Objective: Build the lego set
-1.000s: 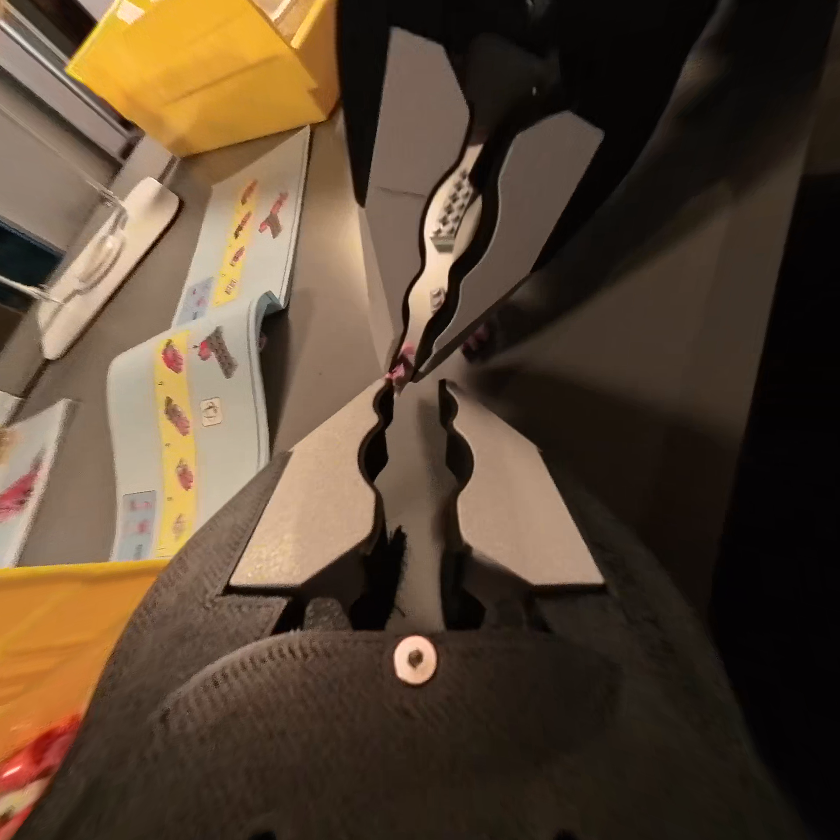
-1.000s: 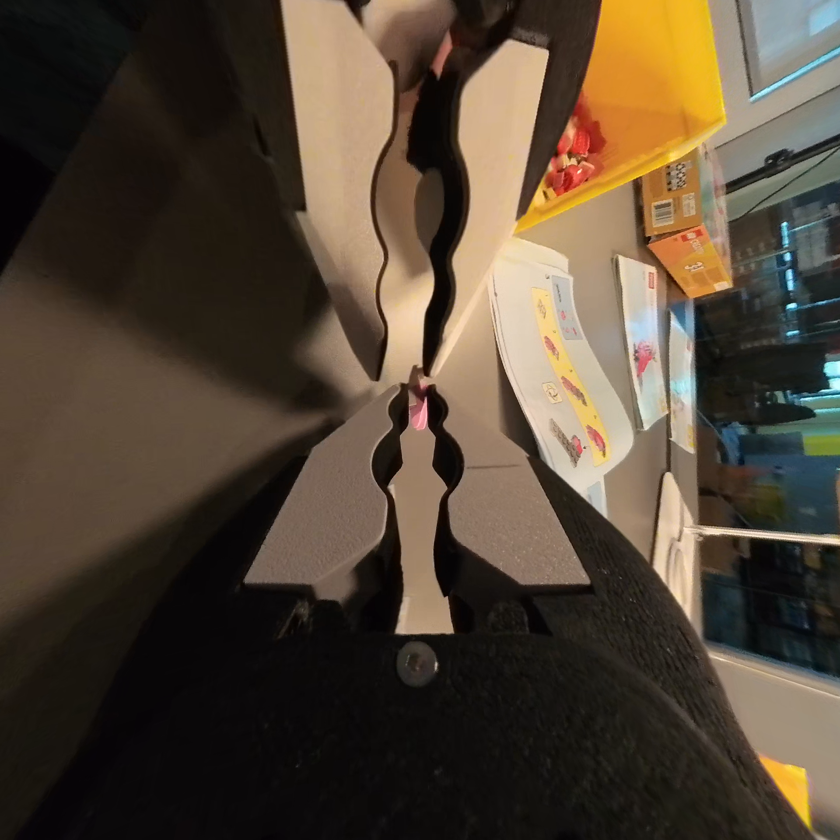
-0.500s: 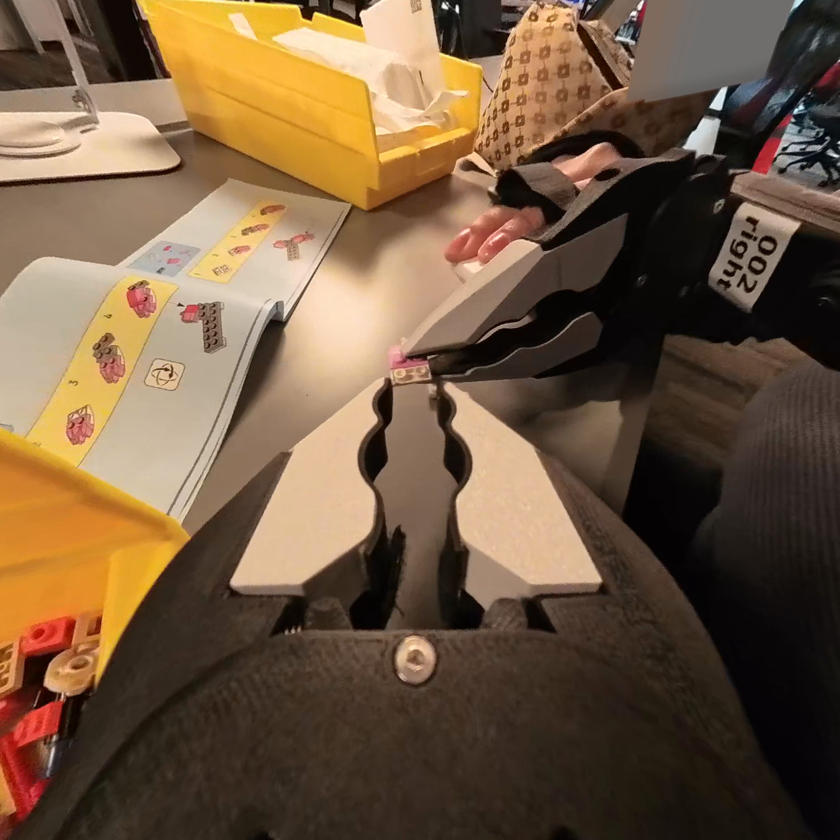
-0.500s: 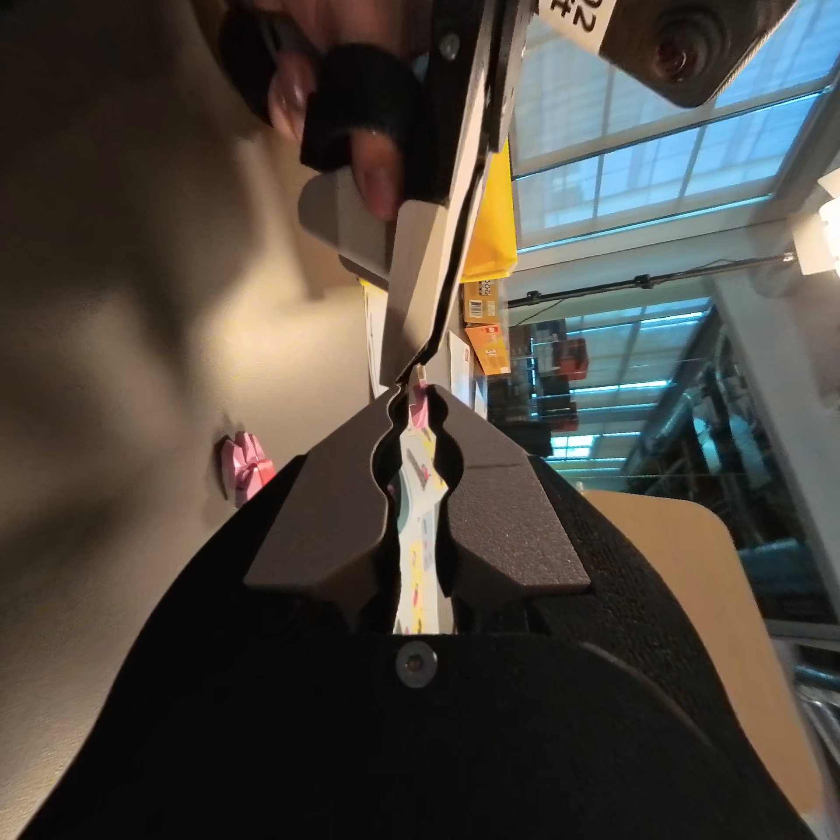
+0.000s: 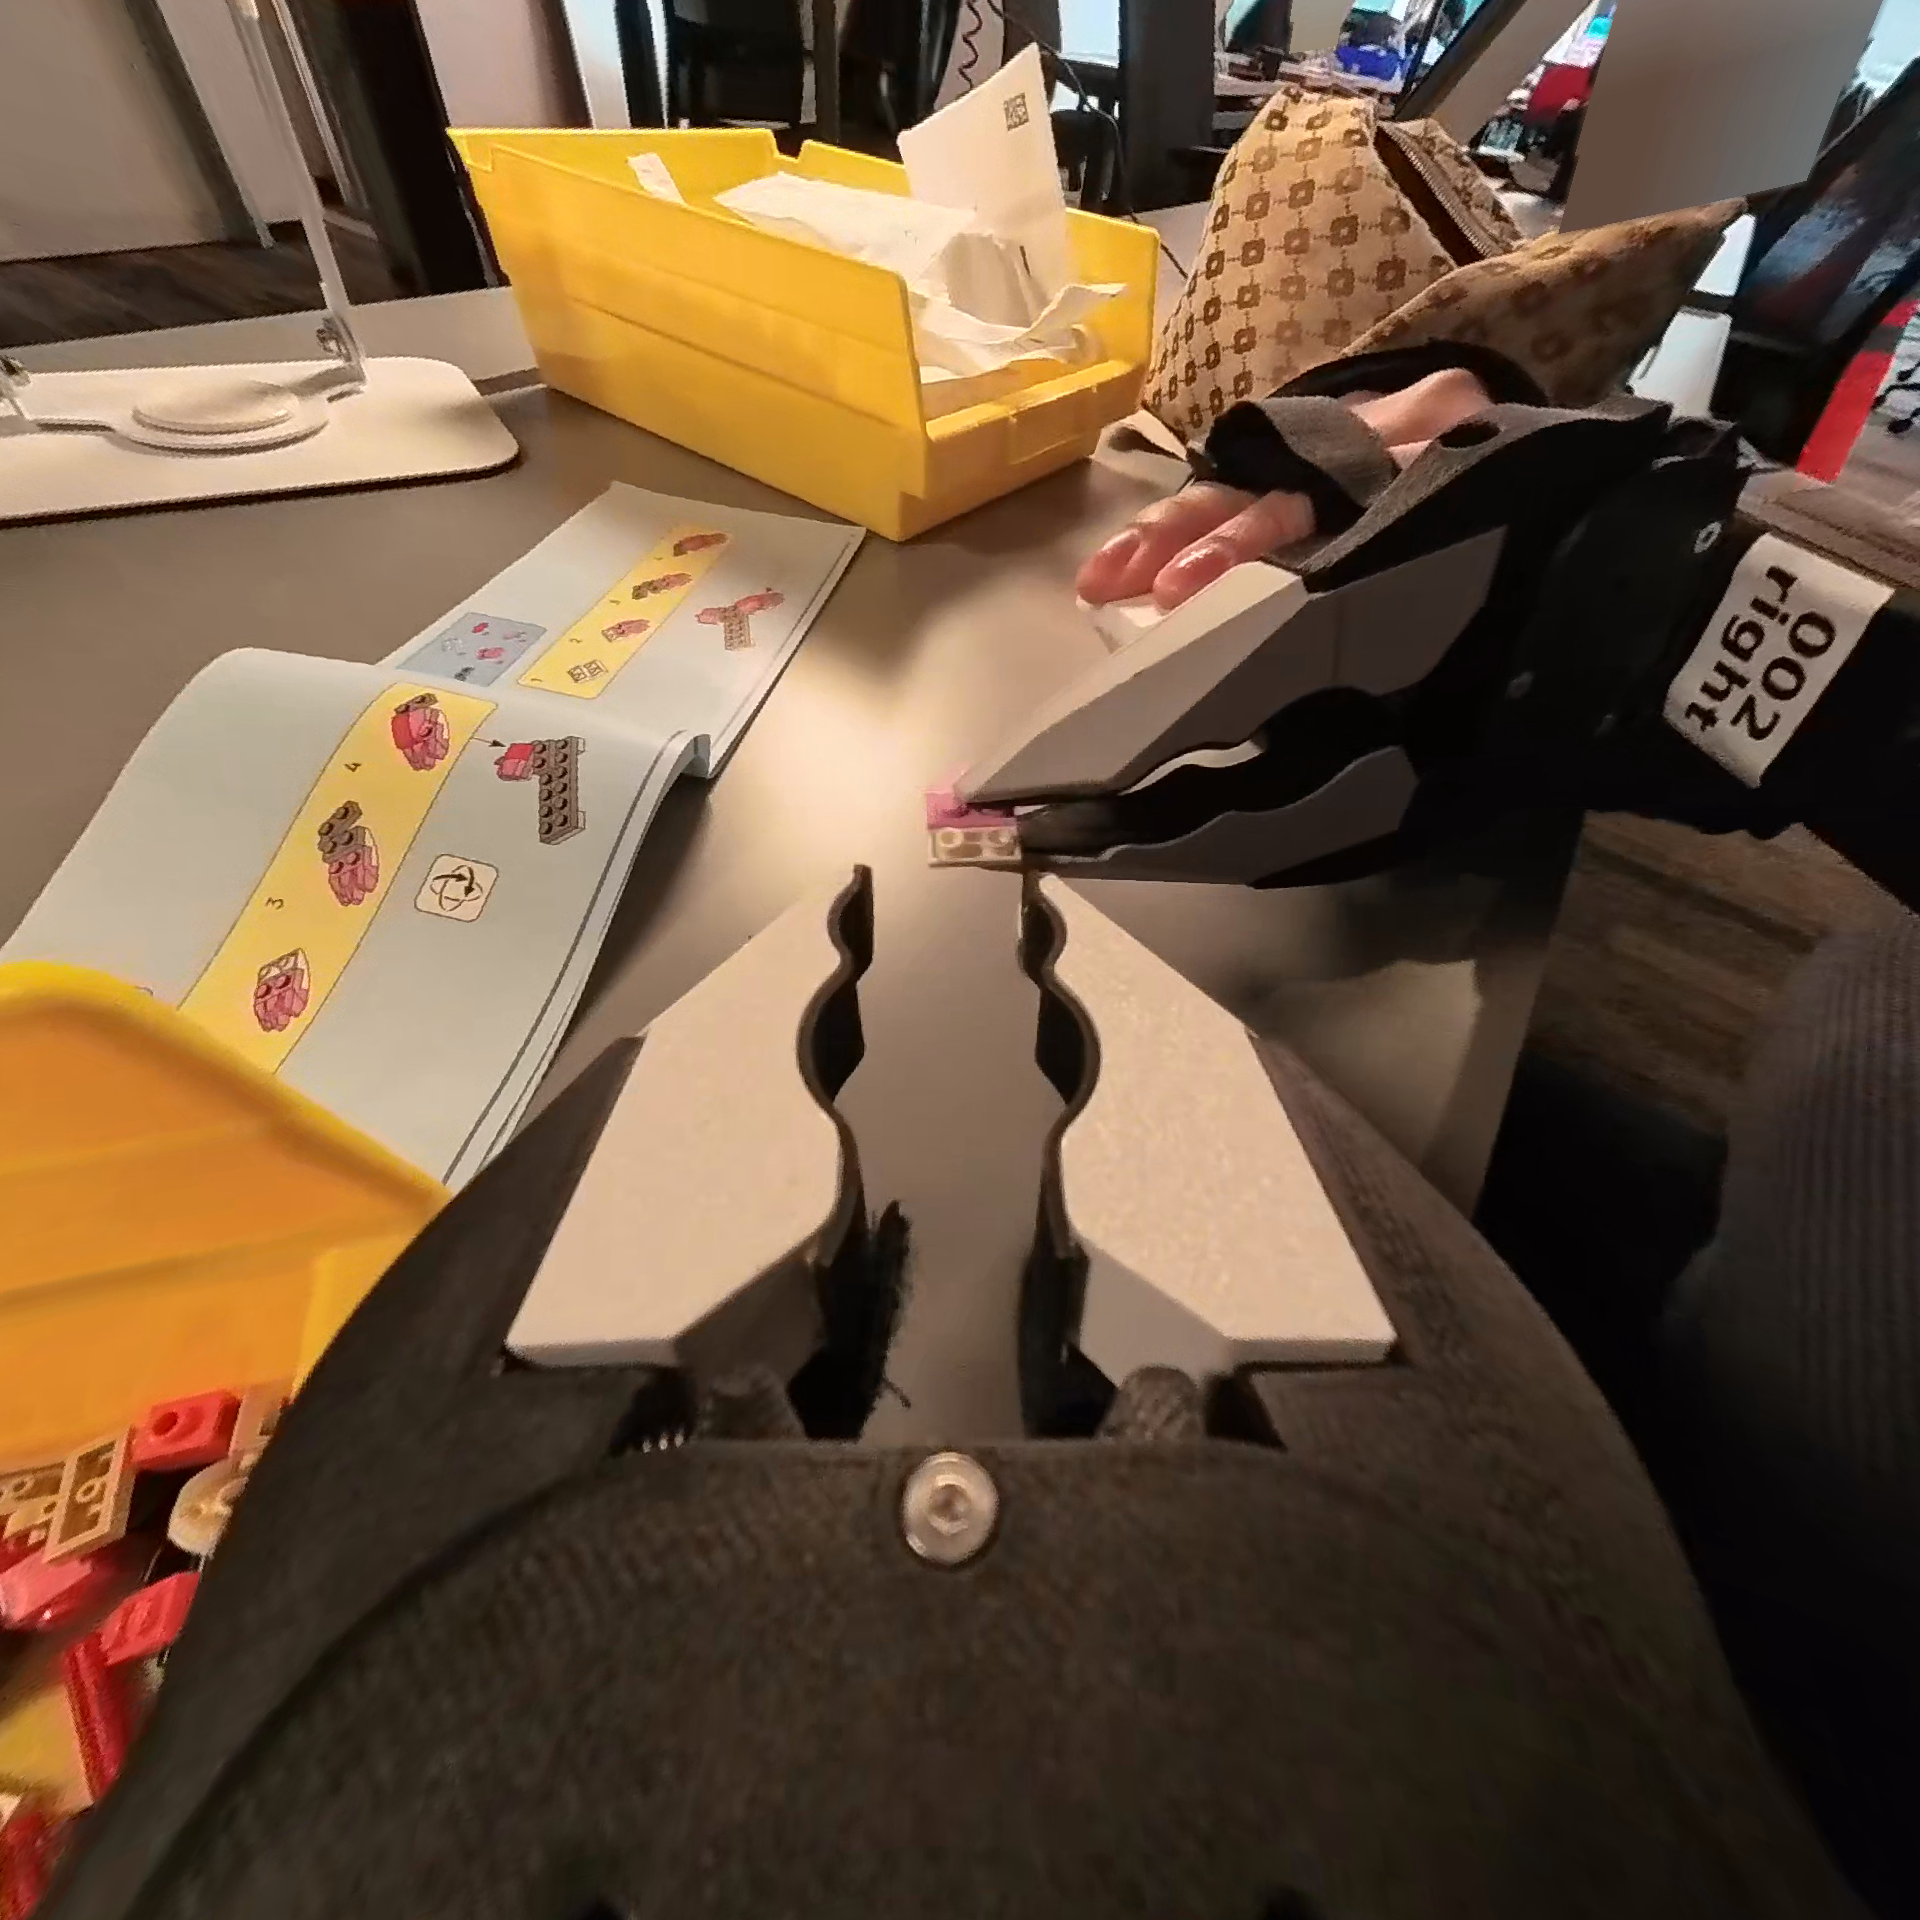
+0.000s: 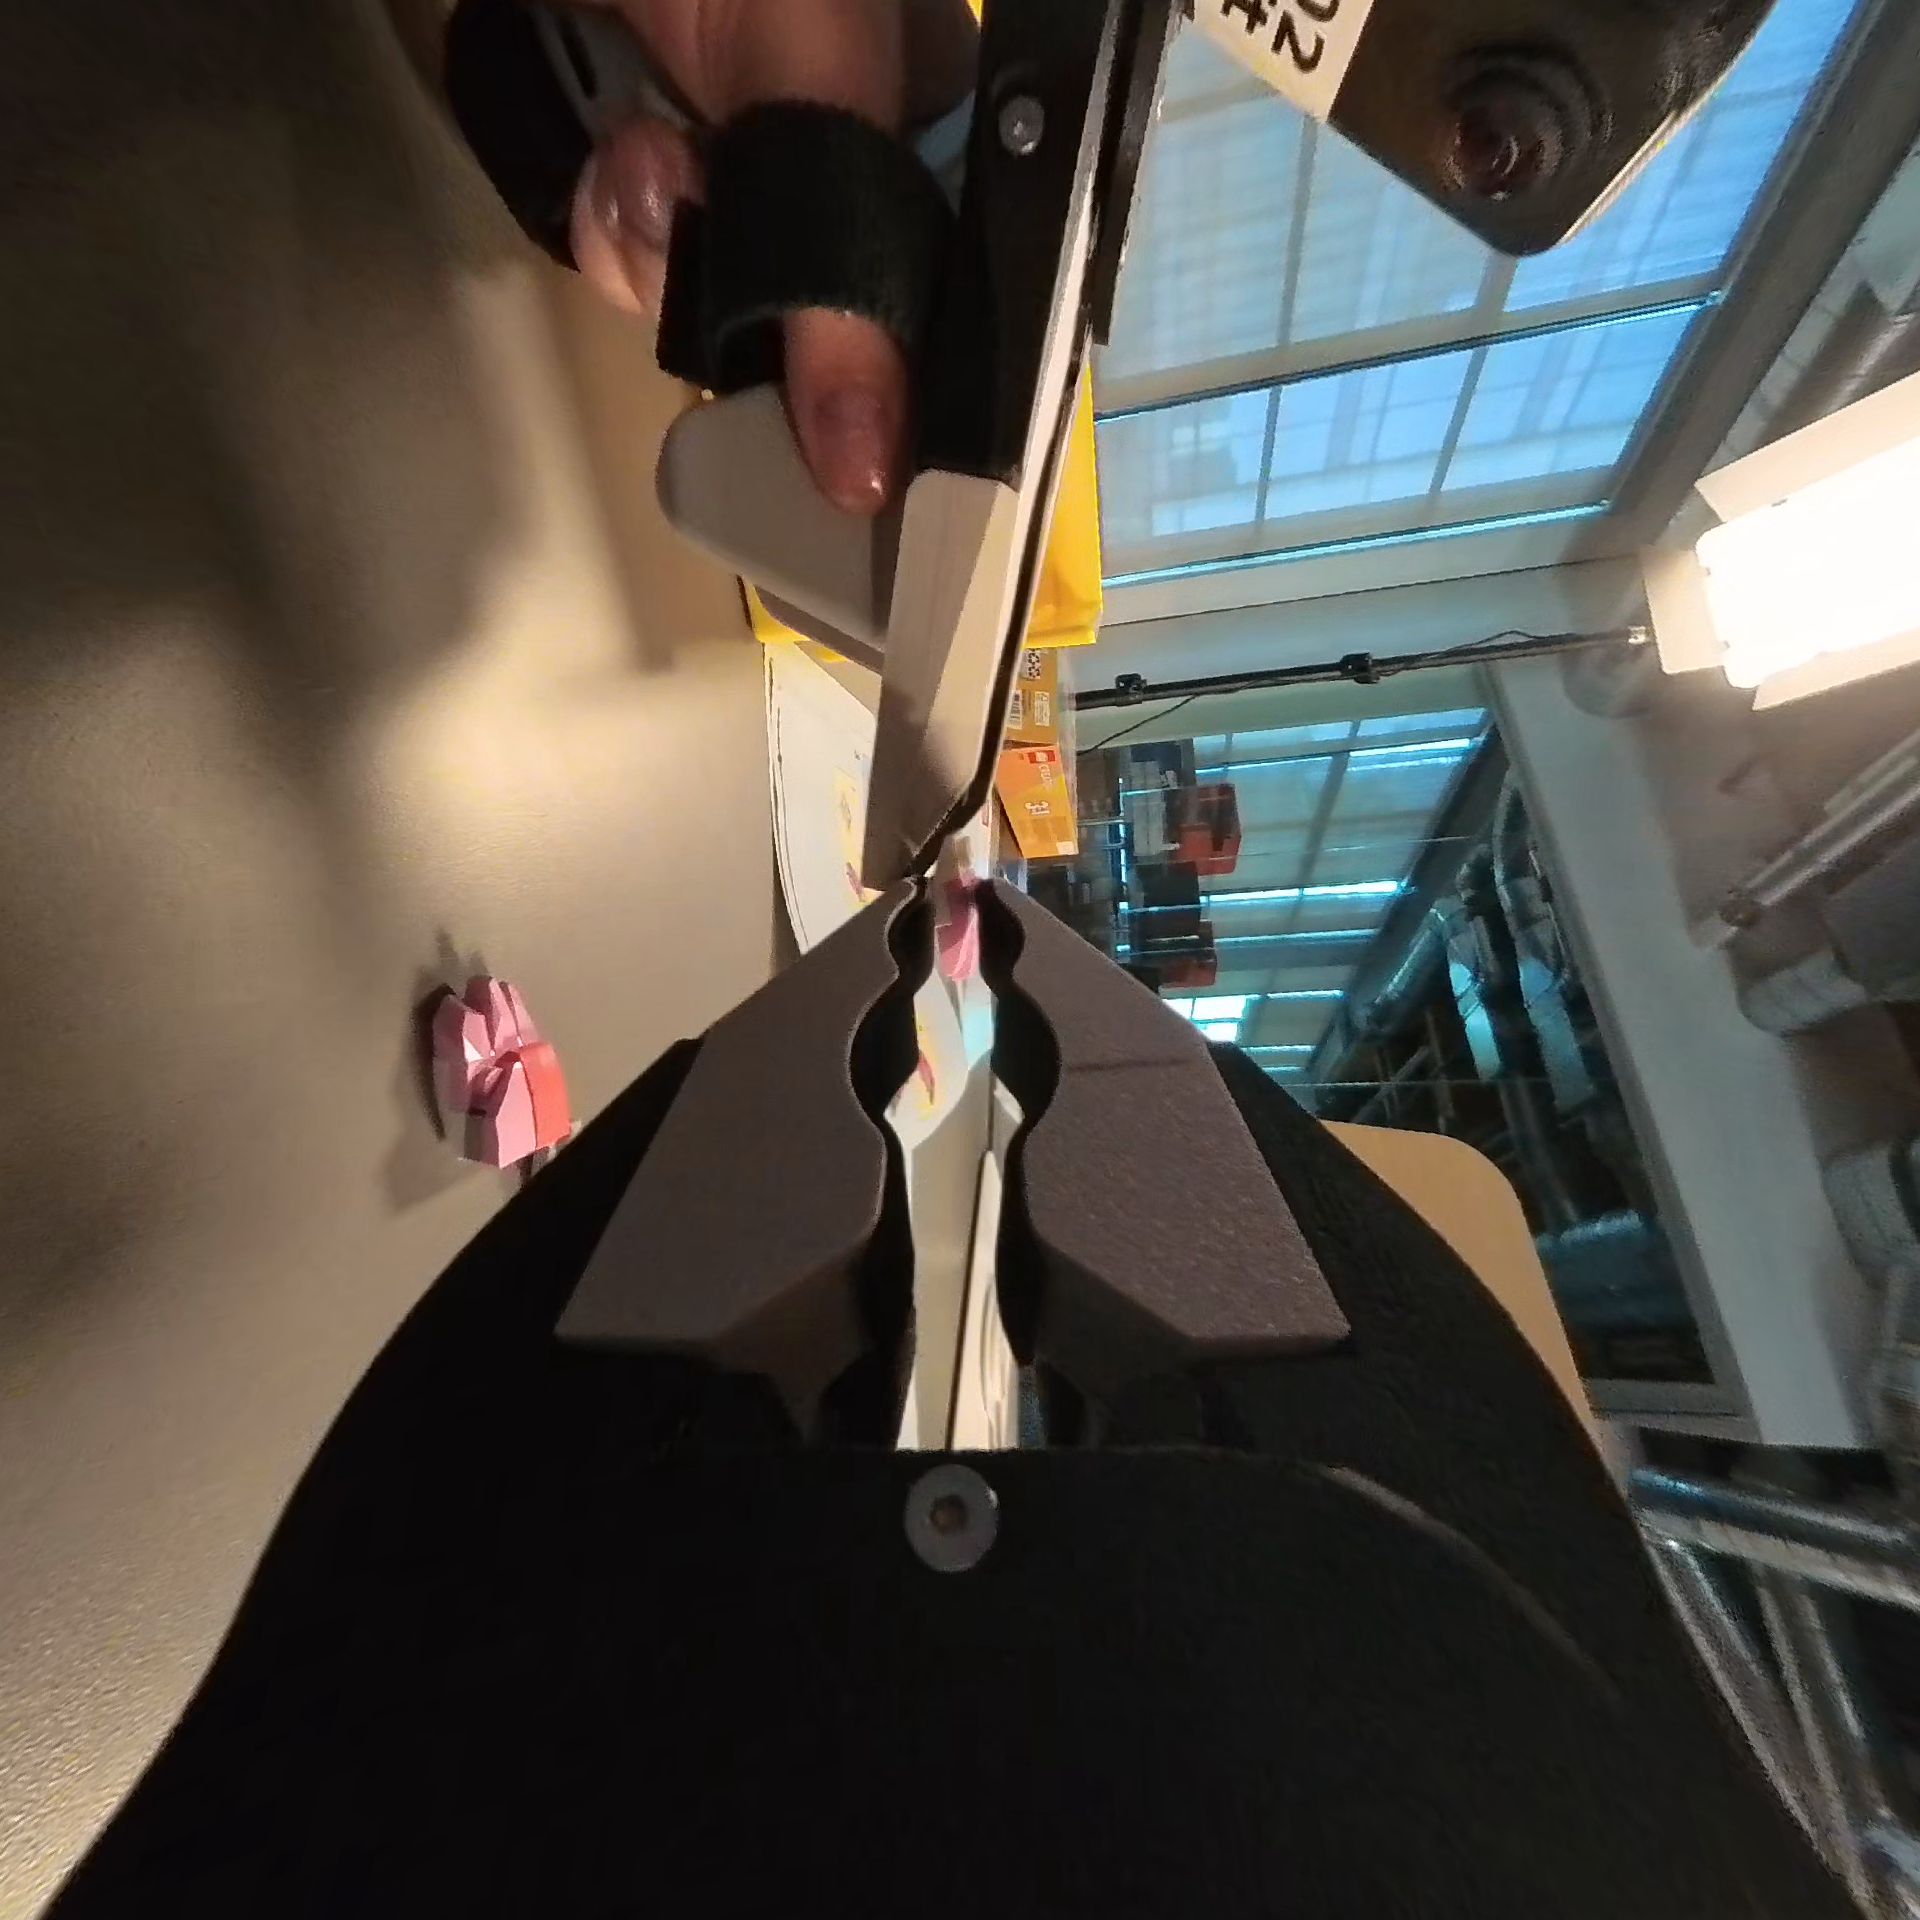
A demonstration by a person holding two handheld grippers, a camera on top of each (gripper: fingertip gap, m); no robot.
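- Pinching a small pink-and-white brick stack (image 5: pixel 971 826), right gripper (image 5: pixel 1003 816) holds it above the worktop (image 5: pixel 935 644); fingers pressed on it.
- Left gripper (image 5: pixel 945 904): fingers spread, nothing between them, tips just beside the stack.
- Pink built piece (image 6: pixel 499 1075) lies on the worktop, apart.
- Open booklet (image 5: pixel 416 831) and yellow bin (image 5: pixel 790 332) nearby.

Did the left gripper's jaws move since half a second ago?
Yes. The left gripper has its jaws wider apart now, empty, just short of the pink-and-tan brick piece clamped by the right gripper.
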